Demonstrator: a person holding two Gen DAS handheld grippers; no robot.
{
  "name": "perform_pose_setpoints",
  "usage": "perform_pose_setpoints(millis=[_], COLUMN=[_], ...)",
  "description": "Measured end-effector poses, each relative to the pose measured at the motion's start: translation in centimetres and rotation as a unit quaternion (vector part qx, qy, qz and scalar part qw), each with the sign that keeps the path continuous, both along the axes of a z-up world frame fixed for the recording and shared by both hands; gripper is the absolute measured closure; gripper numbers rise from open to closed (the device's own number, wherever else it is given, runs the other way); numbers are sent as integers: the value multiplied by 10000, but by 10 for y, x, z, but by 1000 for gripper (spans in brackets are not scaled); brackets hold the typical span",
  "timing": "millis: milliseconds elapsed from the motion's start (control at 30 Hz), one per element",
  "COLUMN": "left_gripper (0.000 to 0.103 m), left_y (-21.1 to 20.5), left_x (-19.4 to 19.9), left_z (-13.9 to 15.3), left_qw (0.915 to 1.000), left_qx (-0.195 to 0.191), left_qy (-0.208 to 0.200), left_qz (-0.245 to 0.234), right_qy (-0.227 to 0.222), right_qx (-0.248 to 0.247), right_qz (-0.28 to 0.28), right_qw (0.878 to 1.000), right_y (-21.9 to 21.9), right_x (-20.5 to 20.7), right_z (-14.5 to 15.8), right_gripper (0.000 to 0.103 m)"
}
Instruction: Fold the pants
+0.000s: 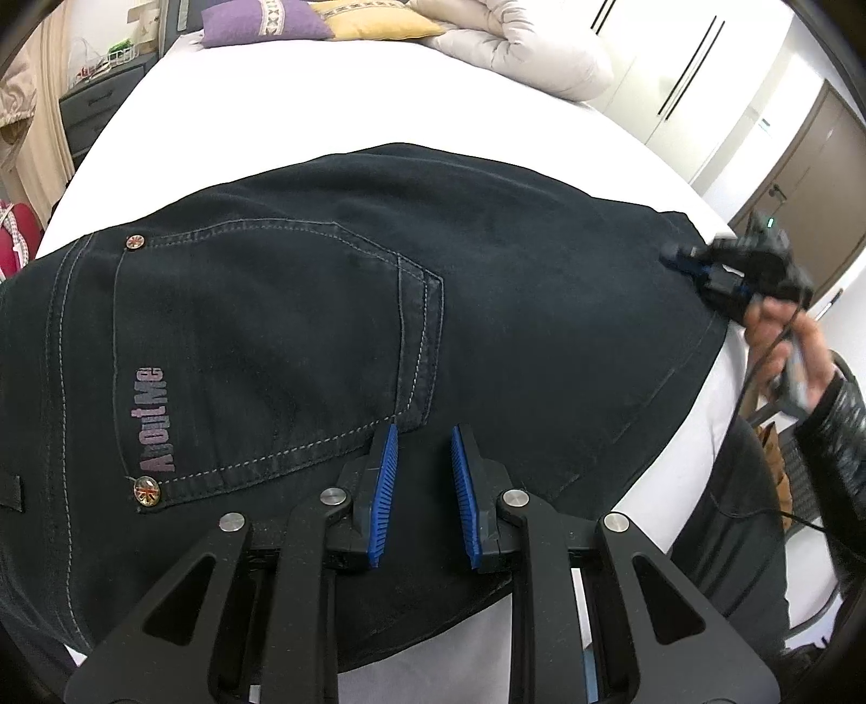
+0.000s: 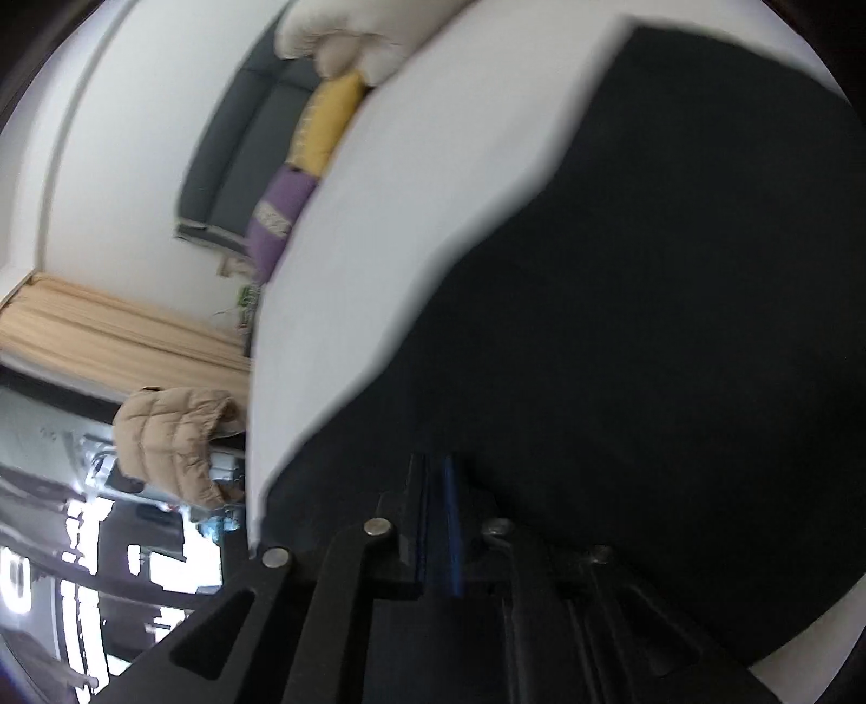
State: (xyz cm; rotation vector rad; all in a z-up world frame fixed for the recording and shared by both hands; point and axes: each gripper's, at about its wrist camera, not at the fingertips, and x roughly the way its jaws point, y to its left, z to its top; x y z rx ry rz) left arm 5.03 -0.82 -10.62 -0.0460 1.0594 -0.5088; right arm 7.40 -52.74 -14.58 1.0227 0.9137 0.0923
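The dark pants lie folded on the white bed, back pocket up, with pale stitching, a round stud at the pocket's near corner and a second stud at its far corner. Printed lettering runs along the pocket's edge.

The left gripper hovers just over the near part of the pants, beside the pocket's corner, its blue-lined fingers spread apart with nothing between them.

The right gripper sits at the far right edge of the pants, held in the person's hand, which wears a dark sleeve. In the right wrist view, which is tilted and blurred, its blue-edged fingers stand pressed close together with the dark cloth right against them; whether a layer of cloth is pinched between them cannot be told.

At the head of the bed lie a purple pillow, a yellow pillow and a bunched cream quilt. A tan puffer jacket hangs beyond the bed in the right wrist view
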Motion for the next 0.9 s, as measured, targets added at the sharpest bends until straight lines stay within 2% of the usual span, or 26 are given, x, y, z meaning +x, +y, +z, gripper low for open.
perform_pose_setpoints(millis=[67, 133, 200, 267, 300, 367, 433, 533, 633, 700, 800, 833, 900], left_gripper=[83, 83, 83, 83, 83, 83, 83, 83, 83, 83, 83, 83, 83], left_y=[0, 0, -1, -1, -2, -6, -15, -51, -92, -107, -92, -78, -46], left_x=[-1, -1, -2, -3, -2, -2, 0, 17, 49, 69, 84, 83, 77], left_z=[0, 0, -1, 0, 2, 10, 21, 36, 37, 24, -2, -6, -12], left_qw=[10000, 10000, 10000, 10000, 10000, 9999, 9998, 9987, 9969, 9975, 9993, 9995, 9987], left_qx=[-29, -43, -35, -15, 16, 107, -23, -184, -408, -271, -7, -129, -474], left_qy=[11, 6, -13, -23, -27, -70, -193, -368, -380, -244, 93, 141, 207], left_qz=[26, 61, 74, 89, 90, 106, 62, -289, -559, -606, -358, -262, -38], right_qy=[-140, -110, -36, 75, 108, 35, -497, -714, -612, -318, 47, -6, -36], right_qx=[69, -277, -430, -520, -714, -1019, -462, -48, 437, 633, 490, 607, 342], right_qz=[-285, -846, -1643, -2268, -2471, -2534, -1882, -545, 575, 978, 1056, 1004, 843], right_qw=[9995, 9960, 9855, 9725, 9663, 9620, 9798, 9959, 9955, 9927, 9932, 9931, 9958], right_y=[-17, -53, -110, -141, -150, -145, -111, -19, 80, 129, 149, 143, 127], right_x=[-3, -12, -36, -54, -63, -74, -73, -48, -17, 0, 2, 0, -7], right_z=[0, 6, 6, 14, 27, 50, 62, 61, 40, 15, -14, -15, -14], right_gripper=[103, 103, 103, 103, 97, 97, 97, 97, 97, 97, 103, 103, 103])
